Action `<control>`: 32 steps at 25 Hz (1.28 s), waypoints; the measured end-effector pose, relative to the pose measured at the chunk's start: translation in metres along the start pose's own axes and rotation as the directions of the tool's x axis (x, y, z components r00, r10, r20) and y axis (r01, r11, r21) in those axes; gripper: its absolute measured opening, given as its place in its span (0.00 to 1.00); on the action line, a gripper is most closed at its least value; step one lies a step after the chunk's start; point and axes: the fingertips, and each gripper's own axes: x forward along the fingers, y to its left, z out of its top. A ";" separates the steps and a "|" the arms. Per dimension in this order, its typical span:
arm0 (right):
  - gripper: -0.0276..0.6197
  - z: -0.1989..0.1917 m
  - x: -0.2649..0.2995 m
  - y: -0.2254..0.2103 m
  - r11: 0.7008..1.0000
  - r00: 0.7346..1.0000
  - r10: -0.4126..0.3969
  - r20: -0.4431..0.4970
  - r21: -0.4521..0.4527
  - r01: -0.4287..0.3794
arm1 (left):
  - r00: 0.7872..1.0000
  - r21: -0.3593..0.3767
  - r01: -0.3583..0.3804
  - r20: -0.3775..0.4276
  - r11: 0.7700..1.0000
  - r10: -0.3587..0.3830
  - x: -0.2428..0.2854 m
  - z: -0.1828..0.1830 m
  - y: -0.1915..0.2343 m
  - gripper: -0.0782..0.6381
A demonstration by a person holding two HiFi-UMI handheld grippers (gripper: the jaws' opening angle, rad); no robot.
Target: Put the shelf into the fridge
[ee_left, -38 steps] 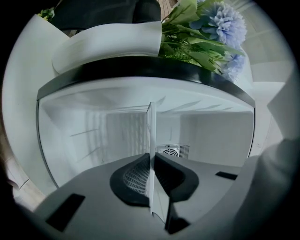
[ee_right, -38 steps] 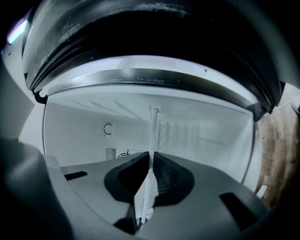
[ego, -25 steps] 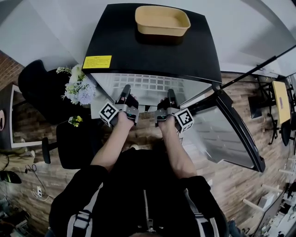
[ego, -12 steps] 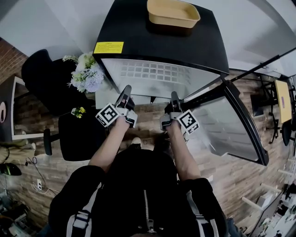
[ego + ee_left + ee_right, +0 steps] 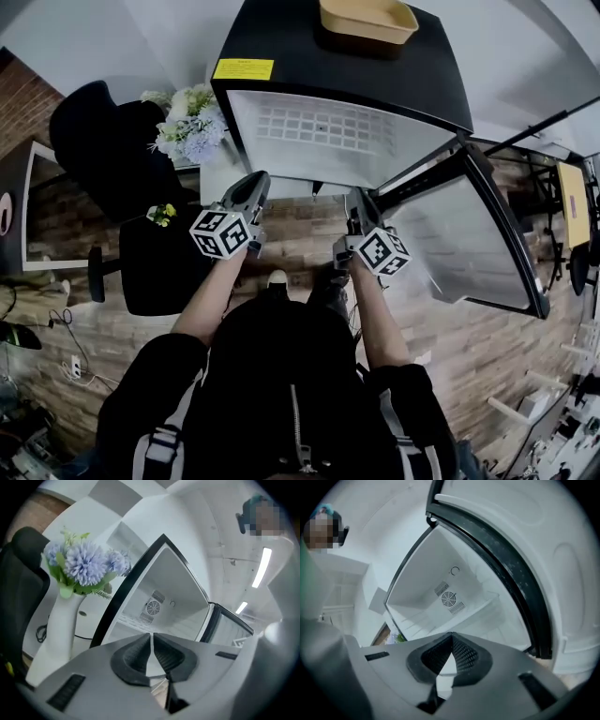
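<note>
Shelf (image 5: 323, 131) looks like it's already sitting inside the fridge (image 5: 375, 75). From the head view you can see the white grid lying flat across the white interior, well in past the front edge. The left gripper view backs that up: there's a ribbed white ledge running across the cavity below the little round fan (image 5: 152, 607) on the back wall.

Both tools hover just in front of the opening, apart from the shelf. The left gripper (image 5: 258, 178) has its fingers (image 5: 133, 656) squeezed together at the tips with nothing between them, just fridge background showing through the gap lower down. Same deal with the right gripper (image 5: 356, 195): fingers (image 5: 461, 656) meet at the tips and it's empty. Makes sense to me, since the shelf doesn't need holding once it's resting on its supports.

The door (image 5: 469, 234) is swung wide to the person's right, which is why there's clear access straight in. A yellow tray (image 5: 367, 19) sits on the black top of the fridge, and a white vase (image 5: 61, 620) of flowers (image 5: 187, 131) stands just beside the fridge on its left, so I'd be a bit careful with the left elbow there.

My read is the placing part is basically done. I can't tell if the shelf is fully pushed home at the back, so maybe a nudge, then the door
</note>
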 end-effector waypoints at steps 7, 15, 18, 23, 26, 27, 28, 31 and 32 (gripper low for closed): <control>0.03 -0.003 -0.016 0.015 0.969 0.999 -0.024 -0.033 -0.247 0.015 | 1.000 0.222 0.015 -0.026 0.975 -0.009 -0.017 0.015 -0.014 0.16; 0.03 0.005 -0.029 0.032 0.942 1.000 -0.027 -0.007 -0.334 0.023 | 1.000 0.290 0.023 -0.017 0.957 -0.019 -0.031 0.023 -0.021 0.16; 0.03 0.010 -0.035 0.032 0.938 1.000 -0.029 0.012 -0.345 0.031 | 1.000 0.294 0.023 -0.018 0.956 -0.018 -0.033 0.022 -0.022 0.16; 0.03 0.011 -0.039 0.032 0.929 0.999 -0.034 0.014 -0.368 0.037 | 0.999 0.298 0.028 -0.027 0.954 -0.021 -0.034 0.019 -0.025 0.16; 0.03 0.011 -0.041 0.033 0.925 0.999 -0.034 0.013 -0.378 0.037 | 0.999 0.293 0.030 -0.033 0.956 -0.021 -0.034 0.016 -0.026 0.16; 0.03 0.011 -0.041 0.033 0.925 0.999 -0.034 0.012 -0.379 0.036 | 0.999 0.290 0.031 -0.035 0.957 -0.021 -0.034 0.015 -0.026 0.16; 0.03 0.010 -0.041 0.033 0.924 0.999 -0.033 0.011 -0.380 0.035 | 0.999 0.288 0.031 -0.036 0.957 -0.021 -0.035 0.014 -0.026 0.16; 0.03 0.008 -0.042 0.033 0.923 0.999 -0.035 0.007 -0.384 0.035 | 0.999 0.286 0.031 -0.041 0.958 -0.020 -0.035 0.011 -0.027 0.16; 0.03 0.008 -0.043 0.033 0.922 0.999 -0.037 0.007 -0.386 0.037 | 0.999 0.285 0.031 -0.042 0.958 -0.020 -0.036 0.010 -0.027 0.16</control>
